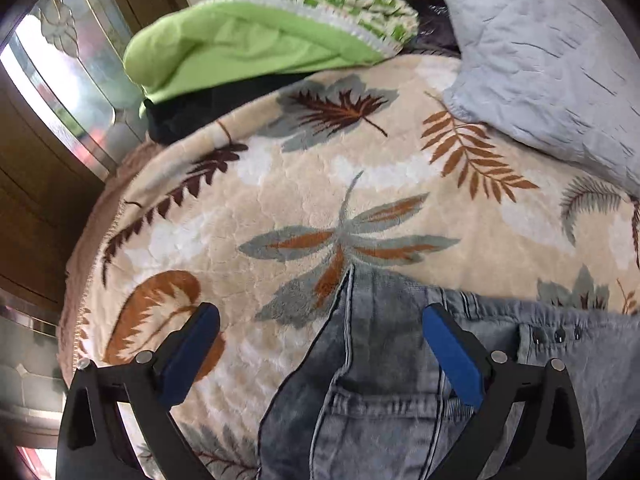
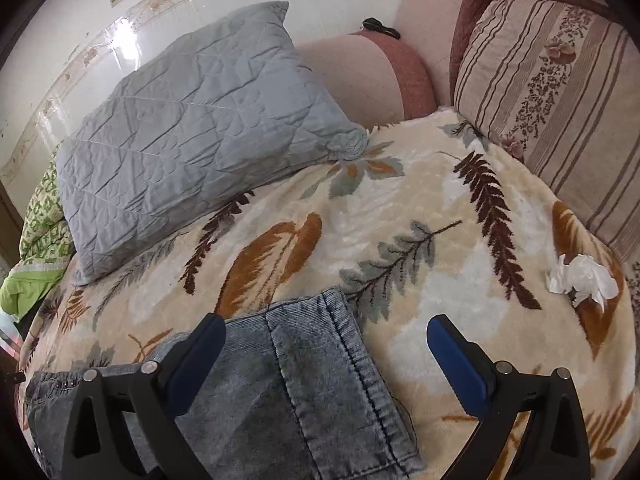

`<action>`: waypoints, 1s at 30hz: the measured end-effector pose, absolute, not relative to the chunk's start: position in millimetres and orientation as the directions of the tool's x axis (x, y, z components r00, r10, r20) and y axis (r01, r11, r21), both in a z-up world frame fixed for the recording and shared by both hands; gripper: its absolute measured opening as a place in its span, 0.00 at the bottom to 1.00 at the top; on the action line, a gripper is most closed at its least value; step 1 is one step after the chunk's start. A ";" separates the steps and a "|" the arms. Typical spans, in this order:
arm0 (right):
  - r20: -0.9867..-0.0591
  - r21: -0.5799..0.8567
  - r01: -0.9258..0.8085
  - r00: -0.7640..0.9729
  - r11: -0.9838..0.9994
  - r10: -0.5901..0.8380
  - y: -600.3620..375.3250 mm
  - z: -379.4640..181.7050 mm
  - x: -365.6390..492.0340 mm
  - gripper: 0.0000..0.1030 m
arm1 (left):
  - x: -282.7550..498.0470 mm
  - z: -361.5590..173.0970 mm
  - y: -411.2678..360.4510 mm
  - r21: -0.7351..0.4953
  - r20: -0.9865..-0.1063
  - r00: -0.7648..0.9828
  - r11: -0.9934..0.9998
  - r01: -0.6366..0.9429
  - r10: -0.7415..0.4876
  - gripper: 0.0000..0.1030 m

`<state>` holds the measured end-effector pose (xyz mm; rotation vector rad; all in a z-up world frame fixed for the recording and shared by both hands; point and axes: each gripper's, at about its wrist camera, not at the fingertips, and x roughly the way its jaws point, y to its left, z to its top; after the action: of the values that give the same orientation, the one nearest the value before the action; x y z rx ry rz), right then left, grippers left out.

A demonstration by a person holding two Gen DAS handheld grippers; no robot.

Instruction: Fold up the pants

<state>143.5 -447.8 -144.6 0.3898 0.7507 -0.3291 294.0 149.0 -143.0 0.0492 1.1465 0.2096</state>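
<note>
Faded blue jeans (image 1: 384,380) lie flat on a cream leaf-patterned blanket (image 1: 288,184). The left wrist view shows their seat and a back pocket, with a row of small studs to the right. My left gripper (image 1: 320,318) hovers open over that upper edge, nothing between its blue pads. In the right wrist view a hemmed leg end of the jeans (image 2: 312,372) points away from me. My right gripper (image 2: 326,330) is open above it; the left finger (image 2: 196,364) is over the denim and the right finger (image 2: 460,364) over the blanket (image 2: 400,208).
A grey quilted pillow (image 2: 192,128) lies at the back, a striped cushion (image 2: 552,92) at the right. A crumpled white tissue (image 2: 582,278) rests on the blanket near it. Green bedding (image 1: 256,40) is piled at the far left, beside a window (image 1: 60,64).
</note>
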 end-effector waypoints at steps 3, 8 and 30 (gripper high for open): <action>-0.722 0.259 0.420 0.682 0.870 -0.114 -457.8 -152.0 157.1 0.99 | 311.5 -156.5 152.1 0.109 -0.923 0.350 0.982 -0.156 0.158 0.87; -0.736 0.311 0.416 0.675 0.854 -0.061 -473.0 -163.2 173.8 0.98 | 326.4 -192.7 140.0 0.094 -0.957 0.268 0.991 -0.093 0.115 0.69; -0.843 0.283 0.367 0.535 0.886 0.048 -475.4 -197.8 224.5 0.54 | 318.1 -185.8 118.2 0.011 -0.935 0.353 1.000 0.014 0.005 0.14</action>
<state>224.5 -475.4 -197.8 0.4625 0.9967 -0.1983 318.1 118.2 -185.8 0.0174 1.2096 -0.0056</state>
